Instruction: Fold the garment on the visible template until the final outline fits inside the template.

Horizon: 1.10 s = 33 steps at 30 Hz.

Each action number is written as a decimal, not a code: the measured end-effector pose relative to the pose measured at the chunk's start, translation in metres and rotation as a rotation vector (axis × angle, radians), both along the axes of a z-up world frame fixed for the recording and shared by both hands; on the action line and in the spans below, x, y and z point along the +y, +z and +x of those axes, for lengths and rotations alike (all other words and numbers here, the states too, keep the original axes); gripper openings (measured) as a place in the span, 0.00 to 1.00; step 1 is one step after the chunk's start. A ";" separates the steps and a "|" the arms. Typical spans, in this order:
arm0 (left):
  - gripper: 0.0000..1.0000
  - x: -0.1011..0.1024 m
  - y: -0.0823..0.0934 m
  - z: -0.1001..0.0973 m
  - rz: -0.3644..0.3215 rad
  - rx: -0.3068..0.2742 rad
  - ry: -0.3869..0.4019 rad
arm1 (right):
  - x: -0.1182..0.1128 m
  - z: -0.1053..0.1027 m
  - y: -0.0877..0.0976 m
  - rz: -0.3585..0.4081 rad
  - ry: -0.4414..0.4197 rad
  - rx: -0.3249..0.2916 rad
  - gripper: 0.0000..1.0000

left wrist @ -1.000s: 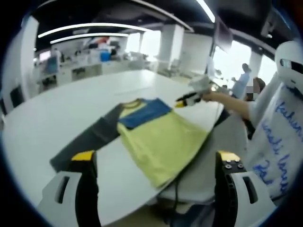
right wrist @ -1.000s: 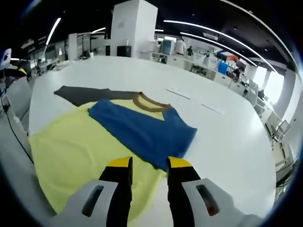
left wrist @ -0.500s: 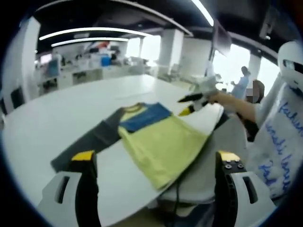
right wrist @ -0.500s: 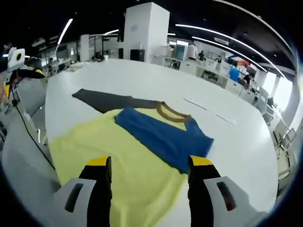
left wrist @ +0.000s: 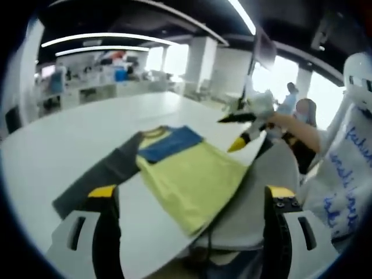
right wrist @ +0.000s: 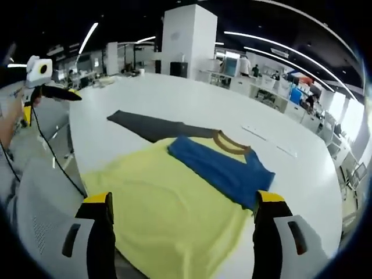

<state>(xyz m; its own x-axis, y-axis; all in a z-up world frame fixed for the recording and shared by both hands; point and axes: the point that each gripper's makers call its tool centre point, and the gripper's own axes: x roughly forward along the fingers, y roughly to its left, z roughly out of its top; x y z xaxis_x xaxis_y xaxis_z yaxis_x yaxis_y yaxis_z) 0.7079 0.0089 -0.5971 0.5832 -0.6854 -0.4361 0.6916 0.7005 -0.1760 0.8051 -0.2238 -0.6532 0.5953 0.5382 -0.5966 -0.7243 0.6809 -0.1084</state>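
A long-sleeved shirt (left wrist: 183,174) lies flat on the white desk (left wrist: 70,139), its yellow body reaching to the desk's near edge, a blue panel across the chest, and one dark grey sleeve (right wrist: 157,125) stretched out to the side. The left gripper (left wrist: 189,195) hangs above the desk edge with fingers spread wide, holding nothing. The right gripper (right wrist: 183,200) hovers over the yellow cloth, fingers wide as well.

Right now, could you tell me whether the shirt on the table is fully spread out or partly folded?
Partly folded. One dark sleeve lies stretched out flat on the white table, while the blue part is turned over the yellow body of the shirt.
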 end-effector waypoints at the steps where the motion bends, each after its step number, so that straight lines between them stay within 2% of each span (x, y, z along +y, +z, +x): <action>1: 0.99 0.000 0.000 0.000 -0.001 0.001 -0.007 | 0.000 -0.003 -0.001 -0.001 -0.001 0.007 1.00; 14: 0.99 0.001 -0.003 0.000 0.016 0.002 -0.067 | 0.002 -0.033 0.016 0.025 -0.069 -0.035 1.00; 19: 0.99 0.001 -0.002 0.005 0.027 -0.003 -0.060 | -0.004 -0.040 0.022 0.066 -0.115 -0.041 1.00; 29: 0.99 0.008 -0.004 0.008 0.053 -0.006 -0.040 | -0.015 -0.051 0.023 0.047 -0.148 -0.045 1.00; 33: 0.99 0.015 -0.007 0.011 0.065 -0.008 -0.033 | -0.018 -0.054 0.031 0.056 -0.162 -0.078 1.00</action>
<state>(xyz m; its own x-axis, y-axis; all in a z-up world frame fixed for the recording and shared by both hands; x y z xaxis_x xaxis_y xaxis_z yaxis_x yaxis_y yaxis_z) 0.7186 0.0240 -0.6038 0.5642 -0.6747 -0.4759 0.7160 0.6868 -0.1249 0.7510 -0.2414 -0.6219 0.7201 0.4630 -0.5168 -0.5957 0.7944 -0.1183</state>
